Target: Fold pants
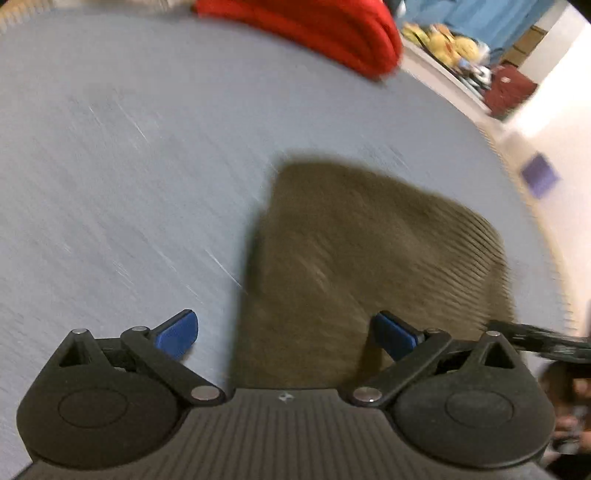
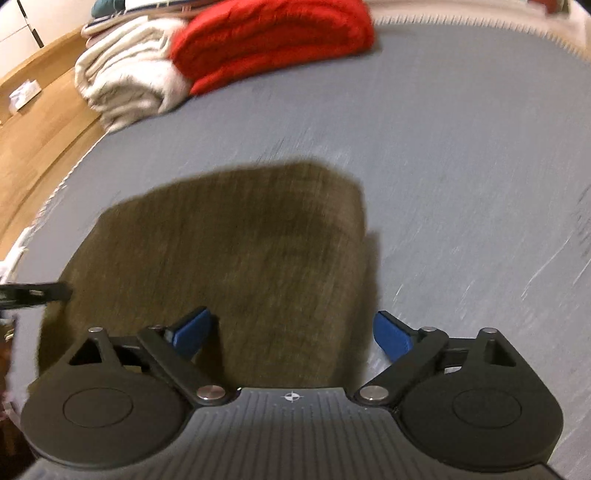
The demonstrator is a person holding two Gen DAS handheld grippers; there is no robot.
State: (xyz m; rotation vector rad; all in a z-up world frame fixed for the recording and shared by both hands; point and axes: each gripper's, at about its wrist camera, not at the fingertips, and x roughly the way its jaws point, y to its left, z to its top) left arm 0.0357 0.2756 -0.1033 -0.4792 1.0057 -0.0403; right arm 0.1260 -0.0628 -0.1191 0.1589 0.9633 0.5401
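Grey bed (image 2: 461,155) bears pants (image 2: 229,251) (folded).

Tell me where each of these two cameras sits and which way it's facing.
Left wrist: sits on the left gripper, looking down past open blue fingers at folded olive-brown corduroy pants on the grey bed sheet; right gripper's tip shows.
Right wrist: on the right gripper, same pants.
Shared: pants, sheet, red folded blanket.

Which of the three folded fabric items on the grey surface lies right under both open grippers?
The brown folded pants, alone in the foreground; the red blanket and cream blanket sit together at the far edge.
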